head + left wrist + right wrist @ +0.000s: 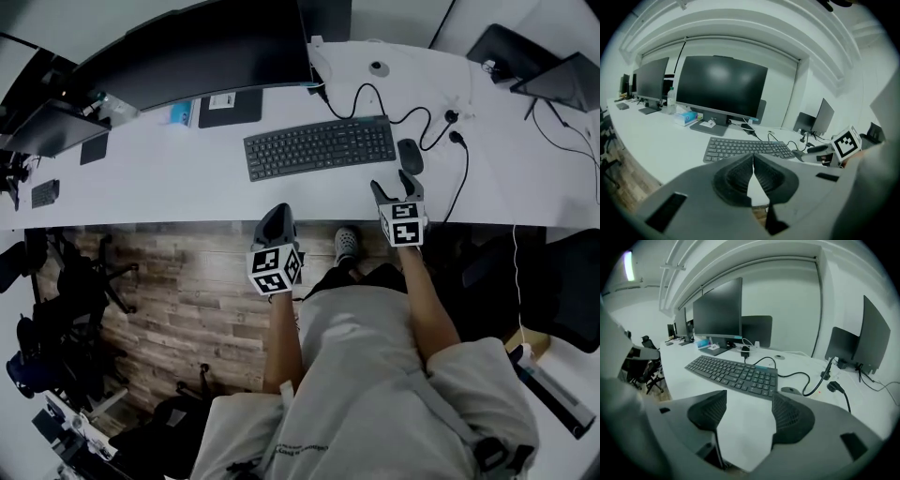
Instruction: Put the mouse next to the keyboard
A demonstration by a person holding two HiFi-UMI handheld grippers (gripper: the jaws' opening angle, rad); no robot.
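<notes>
A black keyboard (319, 145) lies on the white desk (169, 173), with a dark mouse (410, 156) just off its right end. My right gripper (391, 182) hovers over the desk's front edge a little short of the mouse, jaws open and nothing between them. In the right gripper view the mouse (791, 391) peeks out behind the right finger (790, 418), beyond the keyboard (733, 372). My left gripper (278, 210) hangs at the desk's front edge below the keyboard, shut and empty. In the left gripper view its pads (740, 174) meet, and the keyboard (747, 148) lies ahead.
A large monitor (202, 47) stands behind the keyboard, with a tissue box (180, 113) by its base. Black cables (422, 122) loop right of the keyboard toward more screens (553, 80). Office chairs (66, 281) stand on the wooden floor at the left.
</notes>
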